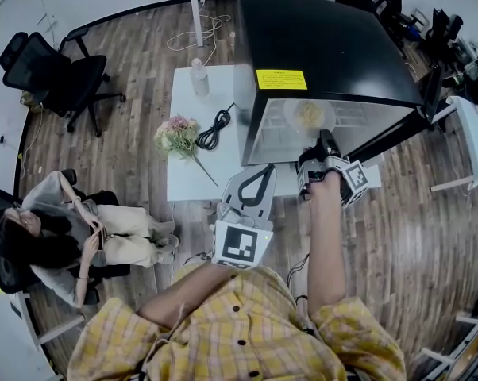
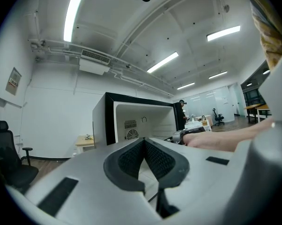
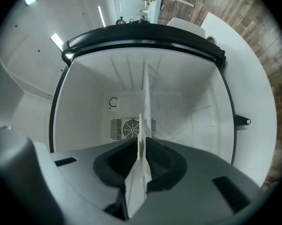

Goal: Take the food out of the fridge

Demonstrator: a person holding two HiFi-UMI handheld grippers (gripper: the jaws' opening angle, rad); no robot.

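A black mini fridge (image 1: 318,46) stands open on a white table (image 1: 193,177). Inside it sits a white plate of pale food (image 1: 309,115). My right gripper (image 1: 325,141) reaches into the fridge mouth and is shut on the plate's near rim. In the right gripper view the plate rim (image 3: 144,125) shows edge-on between the shut jaws of the right gripper (image 3: 142,148), with the fridge's back wall fan vent (image 3: 130,128) behind. My left gripper (image 1: 259,179) hangs in front of the fridge, shut on nothing. The left gripper (image 2: 144,143) points at the open fridge (image 2: 131,118).
The fridge door (image 1: 398,129) swings open to the right. On the table's left lie a bunch of flowers (image 1: 178,136), a black cable (image 1: 215,128) and a clear bottle (image 1: 199,76). A seated person (image 1: 72,236) and an office chair (image 1: 52,74) are on the left.
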